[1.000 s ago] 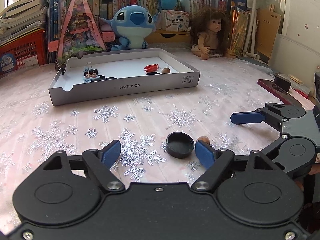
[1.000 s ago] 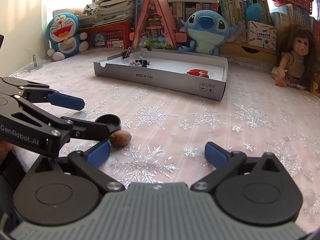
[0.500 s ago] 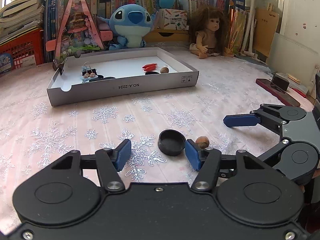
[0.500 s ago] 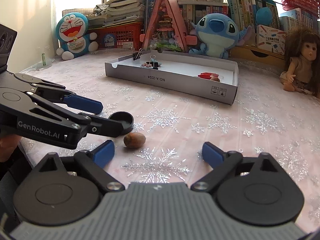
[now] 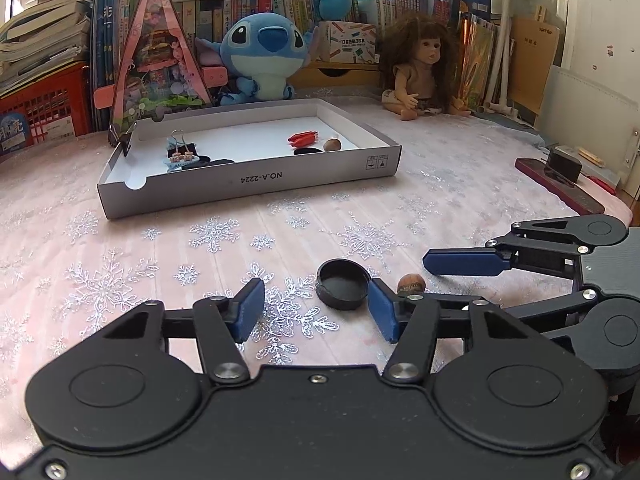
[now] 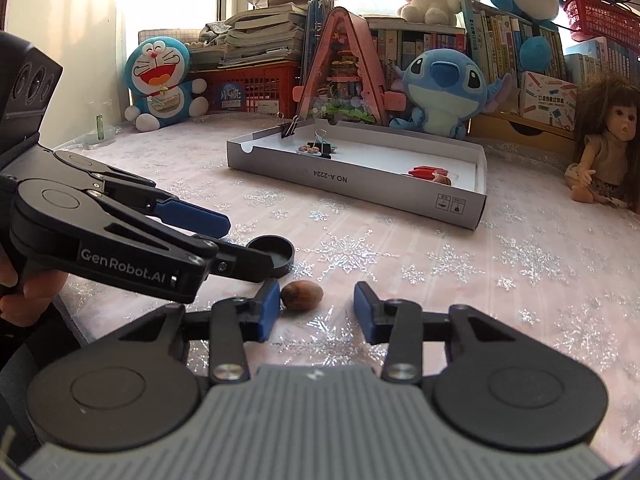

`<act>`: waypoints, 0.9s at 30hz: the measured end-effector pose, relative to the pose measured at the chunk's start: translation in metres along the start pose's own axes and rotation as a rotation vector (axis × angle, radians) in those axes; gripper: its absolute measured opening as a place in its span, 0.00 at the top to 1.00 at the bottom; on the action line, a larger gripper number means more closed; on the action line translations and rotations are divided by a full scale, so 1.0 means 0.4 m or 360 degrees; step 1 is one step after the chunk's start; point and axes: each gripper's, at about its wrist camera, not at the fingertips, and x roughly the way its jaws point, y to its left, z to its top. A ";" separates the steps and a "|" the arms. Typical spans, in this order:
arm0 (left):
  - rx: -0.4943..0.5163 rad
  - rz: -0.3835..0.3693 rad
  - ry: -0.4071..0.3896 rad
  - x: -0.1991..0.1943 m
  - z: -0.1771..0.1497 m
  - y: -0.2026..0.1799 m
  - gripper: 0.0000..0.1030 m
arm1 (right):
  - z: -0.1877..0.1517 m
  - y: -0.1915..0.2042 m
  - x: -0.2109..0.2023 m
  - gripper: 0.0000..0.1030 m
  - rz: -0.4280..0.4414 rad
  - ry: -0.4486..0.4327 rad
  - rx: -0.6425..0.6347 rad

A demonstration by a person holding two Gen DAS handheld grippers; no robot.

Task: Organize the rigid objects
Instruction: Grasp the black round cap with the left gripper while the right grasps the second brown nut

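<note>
A black round cap lies on the snowflake cloth just ahead of my left gripper, close to its right pad. The left jaws stand partly open, and the left pad is clear of the cap. A brown nut rests between the jaws of my right gripper, which are closing. The nut is right by the left pad and well apart from the right one. The left wrist view shows the same nut under the right gripper's blue finger. Farther back is a shallow white box holding binder clips, a red piece, a nut and dark caps.
Behind the box stand a blue plush, a pink triangular toy house, a doll and book-filled shelves. A cat plush sits at the far left. A dark red tray with a black block lies to the right. A hand holds the left gripper.
Both pairs of jaws have narrowed. The left gripper's right pad has come in beside the black cap. The right gripper's pads have drawn in around the nut, which has not moved.
</note>
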 end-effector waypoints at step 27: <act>0.0094 0.0043 -0.0031 0.020 0.009 -0.040 0.55 | -0.004 -0.014 -0.011 0.73 -0.0106 -0.0044 0.0057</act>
